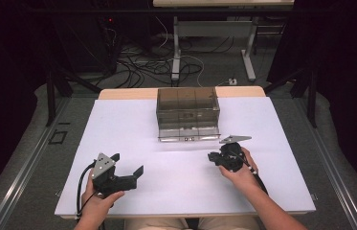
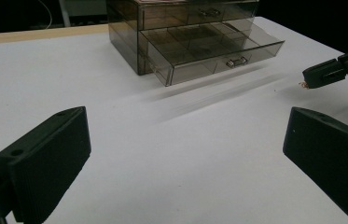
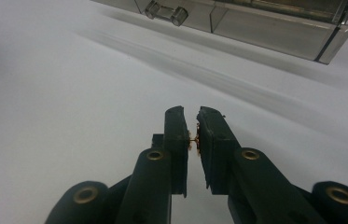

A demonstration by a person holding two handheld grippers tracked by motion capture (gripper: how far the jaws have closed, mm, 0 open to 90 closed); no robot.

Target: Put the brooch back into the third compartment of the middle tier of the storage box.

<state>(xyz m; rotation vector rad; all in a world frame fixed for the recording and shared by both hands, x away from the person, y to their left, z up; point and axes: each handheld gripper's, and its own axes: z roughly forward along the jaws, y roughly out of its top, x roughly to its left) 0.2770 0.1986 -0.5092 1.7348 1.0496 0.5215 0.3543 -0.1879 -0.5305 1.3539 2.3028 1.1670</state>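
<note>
Right gripper (image 3: 192,128) is clenched on a tiny gold-coloured piece (image 3: 193,136), likely an earring or similar trinket, pinched between its pads; it hovers over the white table (image 1: 118,124) just in front of the smoky clear drawer box (image 1: 187,108). Its lower drawer (image 2: 218,51) already stands pulled out, its compartments bare as far as I can tell. Left gripper (image 2: 185,158) rests released, jaws wide apart, well back from the box. Picking up looks done; what seems left is carrying the piece over the drawer, dropping it in, and probably pushing the drawer shut.
</note>
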